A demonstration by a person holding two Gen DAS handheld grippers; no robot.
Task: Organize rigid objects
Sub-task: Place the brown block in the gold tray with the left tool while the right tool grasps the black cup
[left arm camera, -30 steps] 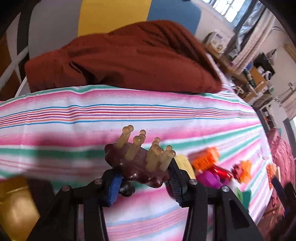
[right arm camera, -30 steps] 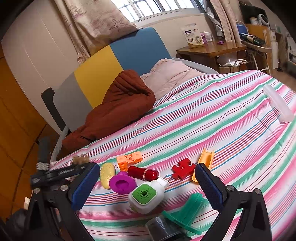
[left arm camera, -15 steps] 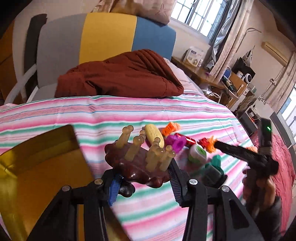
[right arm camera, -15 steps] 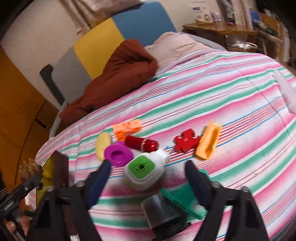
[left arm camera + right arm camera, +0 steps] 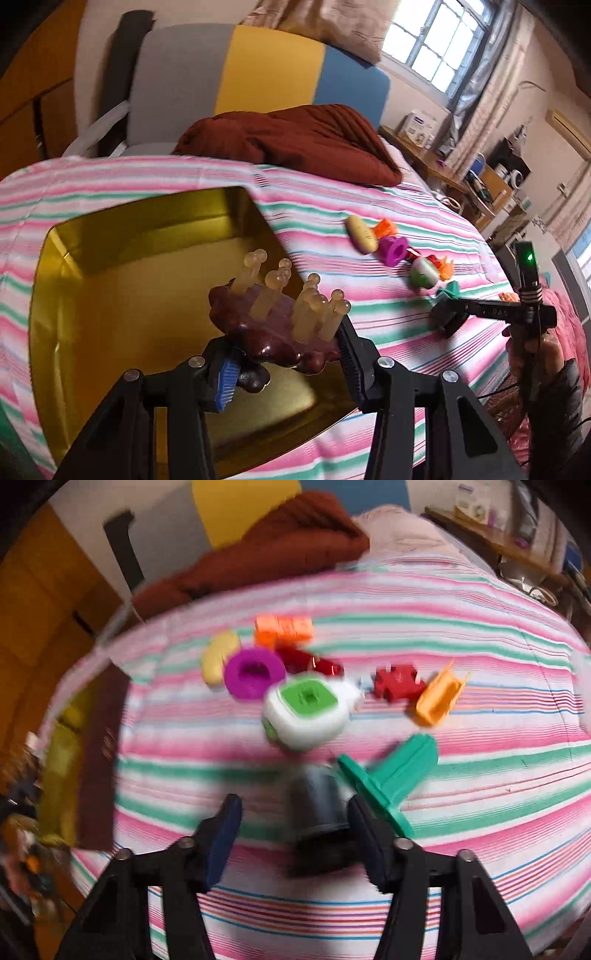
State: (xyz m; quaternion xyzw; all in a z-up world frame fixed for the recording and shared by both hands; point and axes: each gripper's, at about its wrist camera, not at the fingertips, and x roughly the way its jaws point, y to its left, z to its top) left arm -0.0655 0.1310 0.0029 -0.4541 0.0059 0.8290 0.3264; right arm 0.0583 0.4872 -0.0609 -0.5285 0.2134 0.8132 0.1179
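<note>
My left gripper [image 5: 284,354] is shut on a dark brown massage brush [image 5: 273,325] with tan knobbed prongs and holds it above the gold tin tray [image 5: 122,302] on the striped bed. My right gripper [image 5: 295,830] is open, low over the bed, with a dark grey cylinder [image 5: 317,805] between its fingers, against the right one. Just beyond lie a green plastic piece [image 5: 395,771], a white and green bottle [image 5: 306,712], a purple ring [image 5: 255,672], a yellow oval [image 5: 219,657], an orange block [image 5: 284,627], a red tube [image 5: 314,662], a red puzzle piece [image 5: 397,681] and an orange scoop [image 5: 439,698].
The gold tray also shows at the left edge of the right wrist view [image 5: 62,760]. A rust-brown blanket [image 5: 295,136] lies at the head of the bed before a grey, yellow and blue headboard [image 5: 258,74]. Desks and shelves [image 5: 491,177] stand at the right.
My left gripper has carried the brush from over the bare bedspread to above the gold tray. My right gripper has dropped low toward the toys and narrowed around the dark cylinder; its view is blurred by motion.
</note>
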